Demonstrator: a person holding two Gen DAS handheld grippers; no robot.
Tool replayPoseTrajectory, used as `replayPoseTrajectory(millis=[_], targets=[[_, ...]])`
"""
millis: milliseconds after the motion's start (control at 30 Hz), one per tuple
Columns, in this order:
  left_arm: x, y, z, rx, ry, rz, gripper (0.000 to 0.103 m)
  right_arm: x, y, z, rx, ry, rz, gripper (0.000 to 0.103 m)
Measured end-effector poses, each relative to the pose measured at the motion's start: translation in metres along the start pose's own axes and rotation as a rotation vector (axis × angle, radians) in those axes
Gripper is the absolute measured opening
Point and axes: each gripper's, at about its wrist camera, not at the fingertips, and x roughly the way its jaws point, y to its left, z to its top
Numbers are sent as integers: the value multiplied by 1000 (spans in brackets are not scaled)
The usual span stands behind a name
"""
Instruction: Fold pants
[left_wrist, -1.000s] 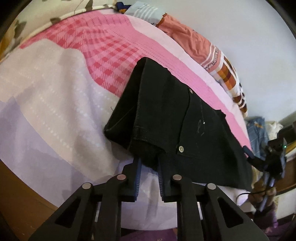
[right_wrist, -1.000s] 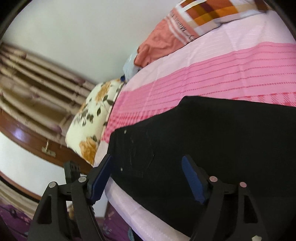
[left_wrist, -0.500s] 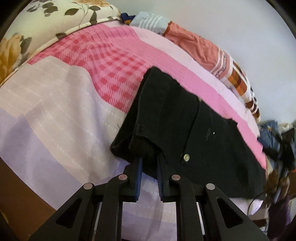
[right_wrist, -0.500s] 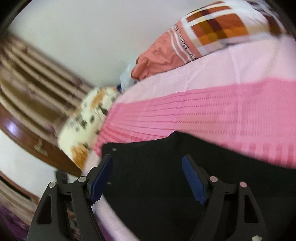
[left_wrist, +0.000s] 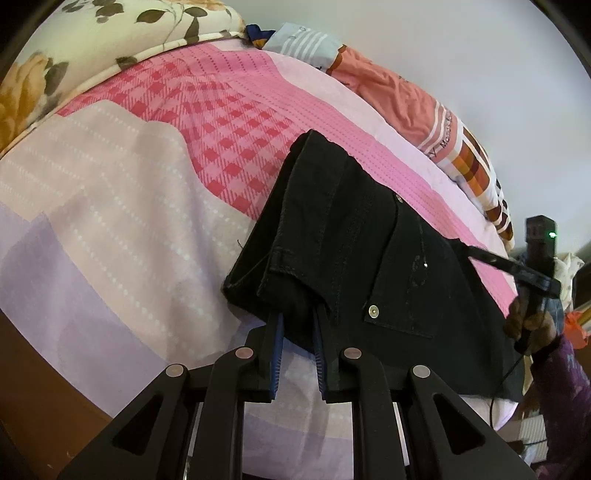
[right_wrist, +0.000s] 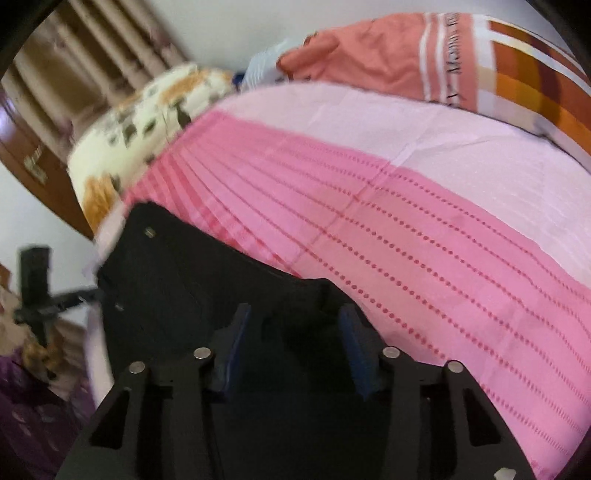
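Left gripper (left_wrist: 298, 328) clenching black pants (left_wrist: 369, 258) on the bed (left_wrist: 147, 206); right gripper (right_wrist: 291, 350) closing over pants fabric, grip uncertain.

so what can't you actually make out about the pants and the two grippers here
- Right wrist view: motion blur leaves it unclear whether the right gripper, jaws just closing, presses the black pants.
- Left wrist view: the left gripper pinches a fold whose inner layers are hidden.
- Both views: the legs' far end is cut off.

Pants (left_wrist: 354, 251) matt black denim w/ metal rivets; bedsheet (left_wrist: 122, 206) soft woven cloth.
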Motion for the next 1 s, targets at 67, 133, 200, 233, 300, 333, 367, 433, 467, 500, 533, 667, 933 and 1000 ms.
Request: replayPoseTrajectory(millis=[67, 133, 200, 233, 300, 333, 367, 433, 467, 500, 533, 667, 933, 1000], targets=[[0, -1, 0, 5, -1, 8, 17, 9, -1, 3, -19, 41, 1, 38], [0, -3, -1, 16, -4, 17, 17, 12, 5, 3, -64, 70, 1, 26], [-1, -5, -2, 33, -9, 29, 18, 11, 10, 1, -111, 89, -15, 22], [-1, -6, -3, 40, -13, 33, 18, 10, 10, 0, -121, 92, -8, 21], [0, -9, -3, 57, -22, 46, 18, 9, 8, -1, -125, 94, -1, 19], [0, -10, -4, 66, -27, 54, 18, 11, 8, 0, -133, 97, -7, 18], [0, -11, -4, 72, -33, 59, 18, 12, 8, 1, -139, 99, -16, 18], [1, -11, -5, 71, -37, 64, 19, 18, 8, 4, -148, 119, -24, 22], [1, -10, -4, 63, -36, 61, 20, 20, 8, 5, -155, 130, -19, 25], [1, -8, -3, 53, -37, 58, 21, 22, 12, 6, -171, 137, -23, 26], [1, -7, -3, 45, -38, 55, 22, 22, 12, 6, -170, 137, -23, 25], [1, -8, -3, 56, -46, 64, 22, 14, 6, 2, -116, 82, -2, 16], [-5, -30, 18, 128, -118, 98, 20, -7, -11, 2, 22, -83, 28, 7], [-5, -30, 21, 128, -133, 92, 20, -5, -19, -1, 53, -99, 34, 6]])
